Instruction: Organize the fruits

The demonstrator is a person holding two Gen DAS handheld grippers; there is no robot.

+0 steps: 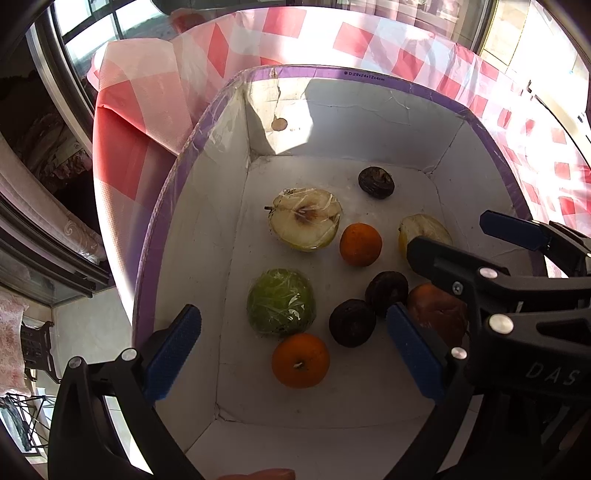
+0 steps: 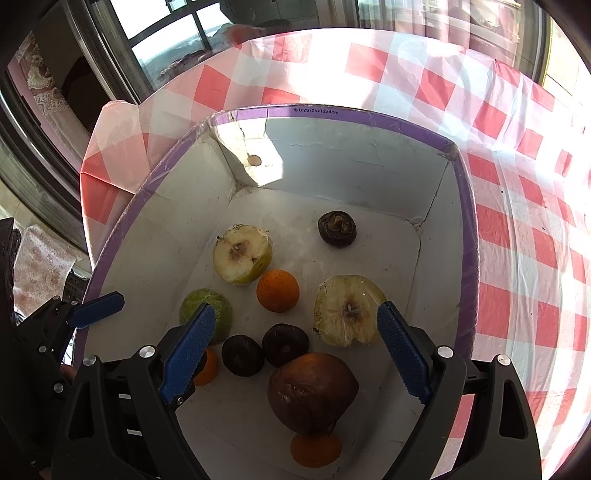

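Note:
A white box with a purple rim (image 1: 354, 72) (image 2: 332, 110) holds the fruit. Inside lie a wrapped cut apple half (image 1: 304, 223) (image 2: 242, 254), a second cut half (image 1: 424, 229) (image 2: 347, 310), a wrapped green half (image 1: 280, 301) (image 2: 195, 304), two oranges (image 1: 360, 243) (image 1: 300, 360), three dark round fruits (image 1: 376, 181) (image 1: 386, 291) (image 1: 351, 323) and a brown-red fruit (image 2: 312, 393) with an orange (image 2: 314, 450) under it. My left gripper (image 1: 291, 354) is open above the near orange. My right gripper (image 2: 295, 343) is open above the dark fruits and also shows in the left view (image 1: 461, 236).
The box stands on a red-and-white checked tablecloth (image 2: 517, 221). A window (image 2: 177, 33) and furniture lie beyond the table's far left edge. The box walls rise around the fruit on all sides.

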